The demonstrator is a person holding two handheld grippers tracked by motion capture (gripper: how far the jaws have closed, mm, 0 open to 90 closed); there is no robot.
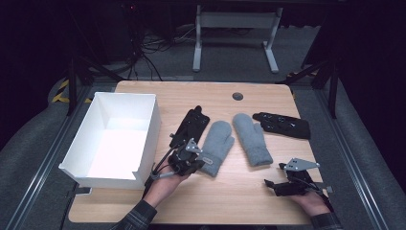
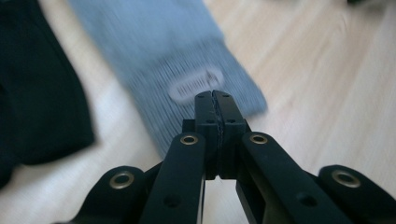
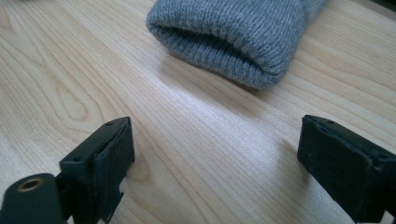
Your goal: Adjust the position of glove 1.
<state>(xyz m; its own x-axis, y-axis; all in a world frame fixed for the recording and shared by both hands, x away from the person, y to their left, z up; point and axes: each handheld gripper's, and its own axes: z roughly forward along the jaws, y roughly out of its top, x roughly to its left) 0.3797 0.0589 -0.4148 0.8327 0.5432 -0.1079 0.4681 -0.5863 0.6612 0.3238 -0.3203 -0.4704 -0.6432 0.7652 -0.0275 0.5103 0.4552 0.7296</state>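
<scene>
High view: left gripper (image 1: 191, 160) at cuff end of left grey mitten (image 1: 218, 143), black glove (image 1: 191, 125) just beside; white box (image 1: 115, 139) at table's left. Right gripper (image 1: 282, 184) low over bare wood, near right grey mitten (image 1: 251, 139); second black glove (image 1: 282, 124) beyond.

Left gripper view: jaws pressed together, pads meeting, nothing visibly pinched; tips over mitten cuff (image 2: 187, 79) by its label. Contact with fabric unclear, blurred.

Right gripper view: jaws wide apart, empty, bare table (image 3: 187, 140) between; mitten cuff opening (image 3: 233, 42) ahead, not touched.
</scene>
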